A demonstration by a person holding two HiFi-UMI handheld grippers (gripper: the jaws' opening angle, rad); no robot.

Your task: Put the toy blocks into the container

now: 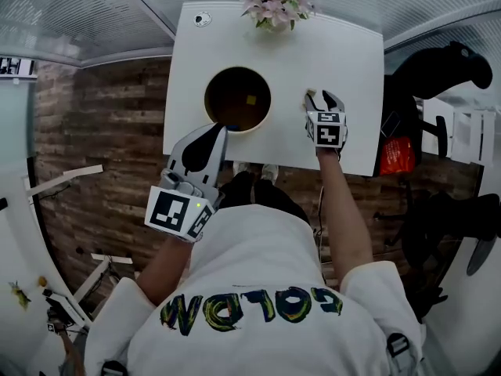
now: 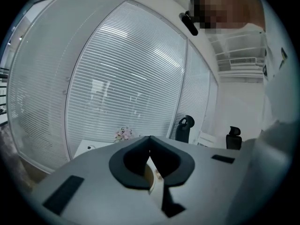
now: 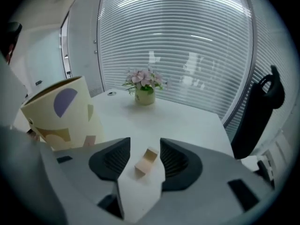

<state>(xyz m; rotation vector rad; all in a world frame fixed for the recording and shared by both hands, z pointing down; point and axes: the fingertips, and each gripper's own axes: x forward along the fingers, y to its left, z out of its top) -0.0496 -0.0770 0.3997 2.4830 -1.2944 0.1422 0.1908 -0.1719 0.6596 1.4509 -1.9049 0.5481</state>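
A round container (image 1: 237,99) with a dark inside stands on the white table (image 1: 344,61), and a small yellow block (image 1: 251,99) lies in it. In the right gripper view the container (image 3: 63,114) is pale yellow with purple and tan shapes, off to the left. My right gripper (image 1: 324,100) is low over the table to the container's right, open. A tan wooden block (image 3: 146,161) lies on the table between its jaws (image 3: 145,143), untouched by either pad. My left gripper (image 1: 213,133) hangs by the container's near-left rim, its jaw tips (image 2: 149,139) closed together, nothing held.
A pot of pink flowers (image 1: 274,6) stands at the table's far edge, with a small round object (image 1: 202,19) at the far-left corner. A black office chair (image 1: 438,69) and a red bag (image 1: 398,155) are right of the table.
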